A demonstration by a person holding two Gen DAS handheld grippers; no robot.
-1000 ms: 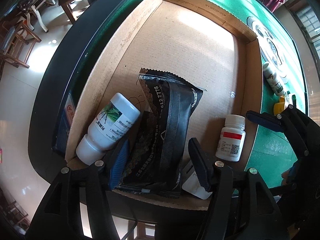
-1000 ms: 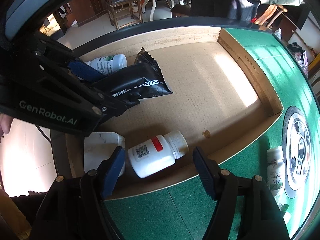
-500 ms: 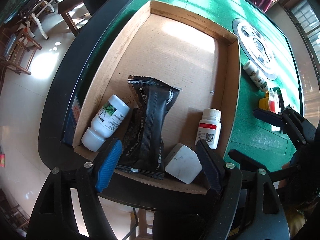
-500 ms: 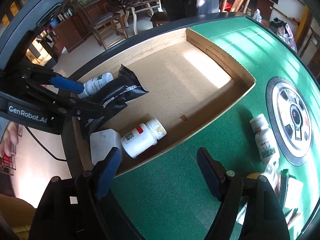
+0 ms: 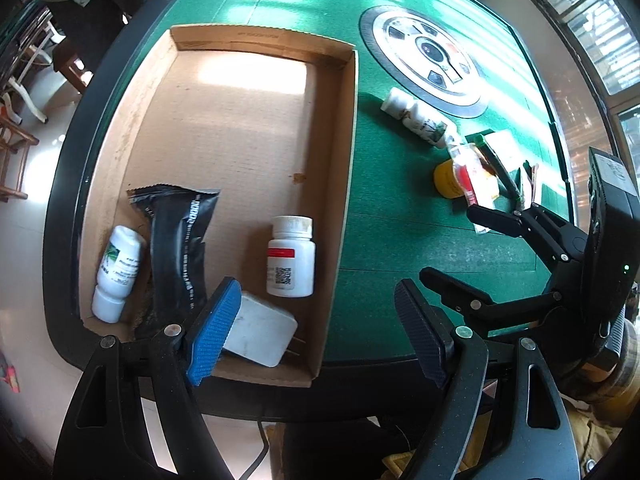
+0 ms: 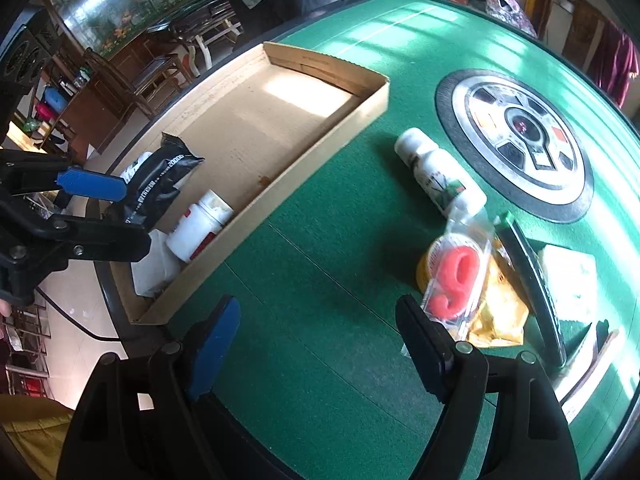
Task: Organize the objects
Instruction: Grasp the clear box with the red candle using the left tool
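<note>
A shallow cardboard tray on the green felt table holds a black snack packet, a white bottle with a green label, a white bottle with a red label and a white charger. My left gripper hangs open above the tray's near right corner with nothing between its fingers. My right gripper is over bare felt to the right of the tray; its jaws are opening and hold nothing. Just past its right finger lies a clear packet with a red piece.
On the felt right of the tray lie another white bottle, a yellow pouch, a dark flat stick and a pale box. A round dial is set in the table's middle. Chairs stand beyond the far edge.
Both grippers rose and moved right, away from the tray's near end. The left let go of the black packet; the right widened and left the red-label bottle lying in the tray.
</note>
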